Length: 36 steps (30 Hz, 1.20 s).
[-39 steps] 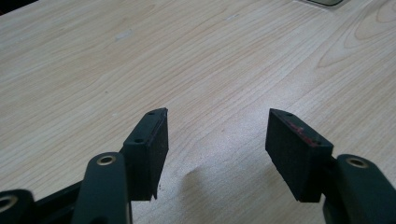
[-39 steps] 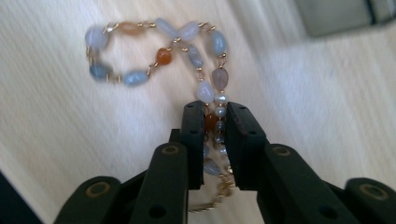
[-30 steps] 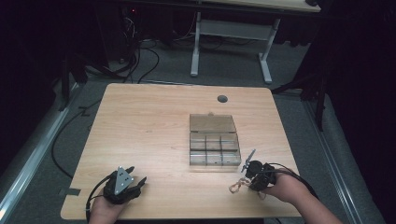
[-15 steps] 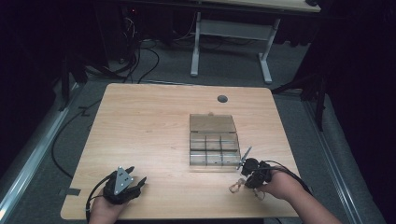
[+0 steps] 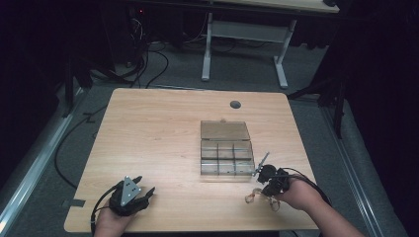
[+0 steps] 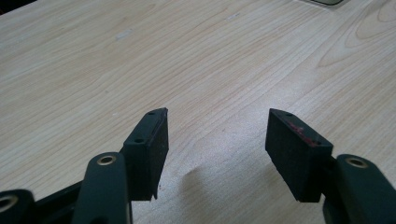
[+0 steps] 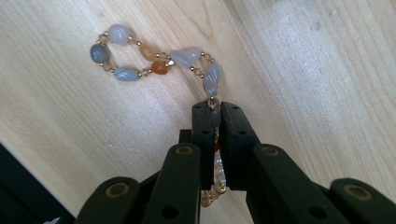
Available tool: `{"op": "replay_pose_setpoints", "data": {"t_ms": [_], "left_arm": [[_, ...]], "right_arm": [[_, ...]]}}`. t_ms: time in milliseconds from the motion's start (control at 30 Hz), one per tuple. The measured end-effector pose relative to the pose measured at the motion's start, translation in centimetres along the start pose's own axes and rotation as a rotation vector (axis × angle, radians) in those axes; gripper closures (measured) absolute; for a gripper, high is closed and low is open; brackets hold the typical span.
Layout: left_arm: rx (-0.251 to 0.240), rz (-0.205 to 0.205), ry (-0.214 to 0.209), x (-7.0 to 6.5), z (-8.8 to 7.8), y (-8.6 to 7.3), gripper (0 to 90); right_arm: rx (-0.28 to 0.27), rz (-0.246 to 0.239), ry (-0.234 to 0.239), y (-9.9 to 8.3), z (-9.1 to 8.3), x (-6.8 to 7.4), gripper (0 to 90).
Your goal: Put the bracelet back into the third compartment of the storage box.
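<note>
Beaded bracelet (image 7: 154, 58) — blue-grey and orange stones — twisted on wood.

Two black jaws of the left gripper (image 6: 217, 154) rise from the bottom edge, standing well apart with nothing between them, above a light wooden table (image 6: 187, 60). The flat inner pads (image 6: 161, 149) face each other across bare wood grain; the right-hand pad carries faint red marks along its upper edge. Brass-coloured rivets glint on the linkage arms below. A soft shadow falls on the wood between the jaws.
</note>
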<state>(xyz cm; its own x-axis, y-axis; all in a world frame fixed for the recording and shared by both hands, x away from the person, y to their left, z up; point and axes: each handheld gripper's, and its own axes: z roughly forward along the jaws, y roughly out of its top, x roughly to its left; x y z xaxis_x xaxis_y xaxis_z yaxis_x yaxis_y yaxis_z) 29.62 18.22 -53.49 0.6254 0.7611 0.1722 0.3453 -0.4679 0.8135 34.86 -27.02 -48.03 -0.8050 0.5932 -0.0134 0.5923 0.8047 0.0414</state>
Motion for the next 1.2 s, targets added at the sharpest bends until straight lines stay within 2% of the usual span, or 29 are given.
{"op": "replay_pose_setpoints", "data": {"t_ms": [167, 300, 433, 600, 700, 733, 767, 867, 1133, 1167, 1200], "left_arm": [[0.0, 0.0, -0.001, 0.0, 0.0, 0.0, 40.0], [-0.001, 0.002, -0.003, 0.0, 0.0, 0.0, 40.0], [-0.001, 0.002, -0.004, 0.0, 0.0, 0.0, 40.0], [-0.002, 0.002, -0.004, 0.0, 0.0, 0.0, 39.9], [-0.002, 0.003, -0.004, 0.0, 0.0, 0.0, 40.0], [-0.001, 0.003, -0.004, 0.0, 0.0, 0.0, 40.0], [-0.001, 0.003, -0.005, 0.0, 0.0, 0.0, 39.9], [-0.001, 0.003, -0.006, 0.0, 0.0, 0.0, 40.0], [-0.003, 0.003, -0.007, 0.0, -0.1, 0.0, 40.0], [-0.003, 0.003, -0.005, 0.0, 0.0, 0.0, 39.9], [-0.002, 0.003, -0.006, 0.0, 0.0, 0.0, 39.9]], "right_arm": [[-0.016, 0.011, -0.001, -0.1, -1.2, -0.2, 84.9], [-0.012, 0.015, -0.007, -0.1, -1.3, -0.1, 84.9], [-0.001, -0.01, -0.001, 0.2, -0.5, 0.2, 84.8], [0.011, -0.013, -0.006, 0.6, 0.2, 0.3, 84.3], [0.006, -0.012, 0.01, 0.7, 0.3, 0.2, 83.9], [0.018, -0.012, 0.009, 0.8, 0.5, 0.2, 82.0], [0.036, -0.033, 0.007, 0.9, 0.7, 0.3, 81.0], [0.042, -0.036, 0.008, 1.0, 0.8, 0.4, 81.9], [0.026, -0.036, 0.016, 0.8, 0.7, 0.2, 83.2], [-0.01, -0.02, 0.004, 0.7, 0.1, 0.1, 84.8], [-0.01, -0.02, 0.004, 0.7, 0.1, 0.1, 84.8]]}}
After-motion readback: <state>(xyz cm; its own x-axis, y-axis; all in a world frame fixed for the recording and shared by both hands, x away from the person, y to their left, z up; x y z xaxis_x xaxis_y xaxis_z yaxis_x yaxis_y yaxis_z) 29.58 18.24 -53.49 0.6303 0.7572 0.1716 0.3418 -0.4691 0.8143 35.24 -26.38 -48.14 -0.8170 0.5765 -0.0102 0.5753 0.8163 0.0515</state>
